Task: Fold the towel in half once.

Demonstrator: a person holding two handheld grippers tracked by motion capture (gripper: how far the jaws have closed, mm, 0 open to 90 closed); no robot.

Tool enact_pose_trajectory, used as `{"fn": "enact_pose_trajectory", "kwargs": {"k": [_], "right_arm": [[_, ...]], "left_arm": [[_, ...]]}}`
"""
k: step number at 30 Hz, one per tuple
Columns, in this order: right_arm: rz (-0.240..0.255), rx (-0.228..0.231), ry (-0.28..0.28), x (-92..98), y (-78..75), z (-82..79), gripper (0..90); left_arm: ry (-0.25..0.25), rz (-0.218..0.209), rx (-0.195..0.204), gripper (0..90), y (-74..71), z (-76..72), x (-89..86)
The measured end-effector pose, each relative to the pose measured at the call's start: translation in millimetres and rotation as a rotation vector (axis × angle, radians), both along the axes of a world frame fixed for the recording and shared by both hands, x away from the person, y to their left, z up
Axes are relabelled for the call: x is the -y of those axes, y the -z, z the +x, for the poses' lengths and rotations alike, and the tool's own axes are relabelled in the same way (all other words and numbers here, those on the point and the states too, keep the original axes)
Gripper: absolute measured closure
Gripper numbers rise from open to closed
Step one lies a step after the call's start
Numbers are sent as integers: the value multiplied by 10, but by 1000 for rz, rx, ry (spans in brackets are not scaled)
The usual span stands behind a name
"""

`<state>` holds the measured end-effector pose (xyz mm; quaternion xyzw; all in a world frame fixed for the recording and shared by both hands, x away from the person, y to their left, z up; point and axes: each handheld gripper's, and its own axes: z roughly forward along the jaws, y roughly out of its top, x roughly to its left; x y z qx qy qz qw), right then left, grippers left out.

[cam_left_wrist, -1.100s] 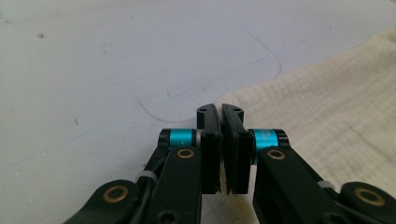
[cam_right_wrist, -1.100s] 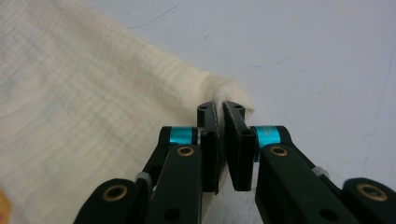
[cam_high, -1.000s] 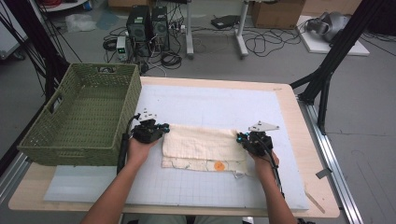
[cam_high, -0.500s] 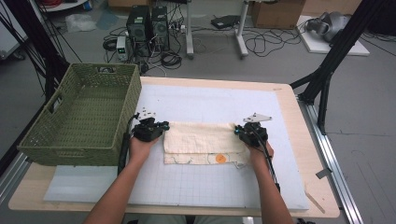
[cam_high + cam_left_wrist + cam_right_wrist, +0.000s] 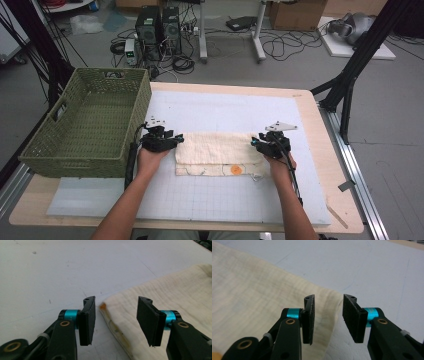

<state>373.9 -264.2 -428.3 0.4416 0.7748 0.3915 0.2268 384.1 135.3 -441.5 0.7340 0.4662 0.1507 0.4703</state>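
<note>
Nothing here can be read — no word, label, brand, number or sign on anything.

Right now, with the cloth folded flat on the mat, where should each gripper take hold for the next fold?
Probably by its two short ends. The cloth lies as a long flat strip, so only the edges offer a layered lip. The left gripper and right gripper, jaws just opened with nothing clamped, each already straddle a far corner. Come in low from outside each end, one jaw sliding under the lip on the mat.
</note>
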Motion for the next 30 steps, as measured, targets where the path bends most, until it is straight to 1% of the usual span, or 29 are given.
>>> {"fn": "enact_pose_trajectory", "kwargs": {"k": [1,4,6,7,8,10,11,12,13,14,16,18,20,22,25,26,28,29,30], "right_arm": [[6,1,-10,11,-25,-26,600],[6,25,-32,26,-84,-118,590],[6,30,-41,35,-105,-198,585],[6,34,-46,41,-107,-223,584],[9,35,-51,49,-106,-260,584],[3,42,-63,62,-105,-344,581],[5,40,-70,66,-104,-387,579],[1,43,-78,72,-102,-427,573],[-1,43,-84,80,-99,-471,569],[-1,46,-92,90,-92,-508,566],[-8,46,-101,107,-80,-578,559],[6,45,-100,135,-68,-637,549],[21,45,-99,163,-58,-679,538],[33,44,-100,182,-52,-721,532],[23,44,-101,190,-41,-739,524],[30,37,-98,192,-43,-741,524],[40,41,-94,193,-49,-736,524],[48,38,-93,189,-55,-739,525],[47,42,-96,186,-60,-739,525]], "left_arm": [[10,-1,0,469,-15,-25,-10],[35,5,18,484,-41,-119,-17],[47,5,19,484,-40,-179,-19],[54,4,17,484,-32,-214,-16],[69,14,1,485,-30,-245,-9],[76,11,16,493,-15,-329,3],[79,21,15,508,-12,-359,4],[90,26,-4,507,-12,-371,5],[95,31,-10,500,-12,-388,5],[93,30,-1,501,-13,-412,5],[102,42,-12,506,-14,-438,19],[107,53,-12,511,-3,-472,30],[108,65,-16,525,20,-506,42],[108,79,5,564,44,-548,55],[120,89,-1,581,76,-576,86],[122,104,1,584,82,-580,103],[129,140,7,610,92,-586,130],[132,156,7,630,94,-589,137],[139,164,16,673,89,-598,144]]}}
